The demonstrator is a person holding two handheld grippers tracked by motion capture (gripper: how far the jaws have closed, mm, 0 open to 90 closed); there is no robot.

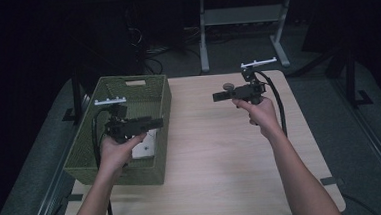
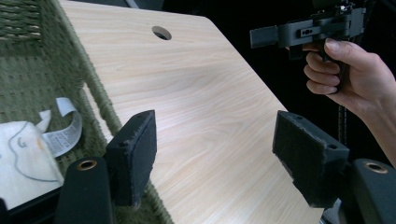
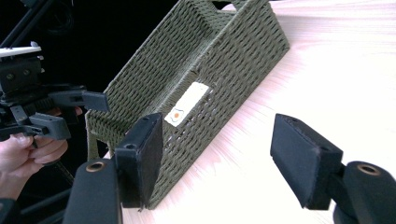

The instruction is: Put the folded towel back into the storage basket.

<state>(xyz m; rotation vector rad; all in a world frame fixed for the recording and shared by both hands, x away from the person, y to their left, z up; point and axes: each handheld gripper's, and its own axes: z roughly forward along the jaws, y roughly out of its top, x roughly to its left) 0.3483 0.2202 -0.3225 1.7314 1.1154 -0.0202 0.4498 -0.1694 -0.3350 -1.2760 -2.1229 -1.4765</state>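
Note:
A green woven basket (image 1: pixel 159 97) stands on the left side of the light wooden table (image 1: pixel 216 151). Inside it lies a white cloth item with a printed tag (image 2: pixel 28 149). My left gripper (image 1: pixel 155 123) hovers over the basket's right part, held in a hand, its jaws wide open with nothing between them (image 2: pixel 215 154). My right gripper (image 1: pixel 219 96) is held above the table's far right part, pointing left toward the basket, open and empty (image 3: pixel 217 158). The basket's long side (image 3: pixel 224 79) carries a small white label.
A round hole (image 2: pixel 161 32) sits in the tabletop near its far edge. Beyond the table stands a grey metal frame (image 1: pixel 243 19) on a dark floor. A cable (image 1: pixel 277 102) trails from the right gripper over the table's right side.

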